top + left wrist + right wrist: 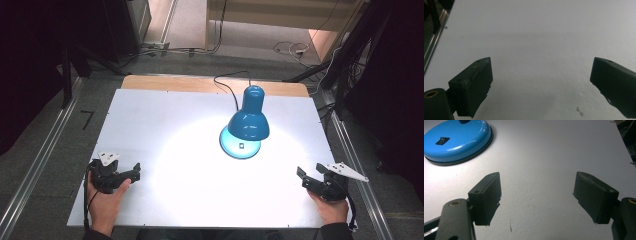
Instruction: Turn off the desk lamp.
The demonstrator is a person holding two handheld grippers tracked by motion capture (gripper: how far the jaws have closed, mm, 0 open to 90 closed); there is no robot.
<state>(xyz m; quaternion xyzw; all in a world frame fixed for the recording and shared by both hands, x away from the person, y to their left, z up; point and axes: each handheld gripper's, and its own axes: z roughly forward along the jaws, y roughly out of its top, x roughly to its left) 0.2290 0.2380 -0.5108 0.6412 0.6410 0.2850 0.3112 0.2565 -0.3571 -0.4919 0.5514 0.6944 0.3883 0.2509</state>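
The blue desk lamp (248,120) stands lit at upper centre of the high view, its base switch (442,140) facing up. Both the left gripper (131,172) and right gripper (306,176) rest wide apart and empty at the lower corners. Likely the right should narrow its jaws and press the rocker squarely.

Left gripper (131,174), right gripper (303,176): blk bodies, grey tri plates, blk cables; dark sleeves.

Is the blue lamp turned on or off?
On. The blue lamp stands upright with its shade pointing down, and a bright pool of light spreads over the white table around its round base.
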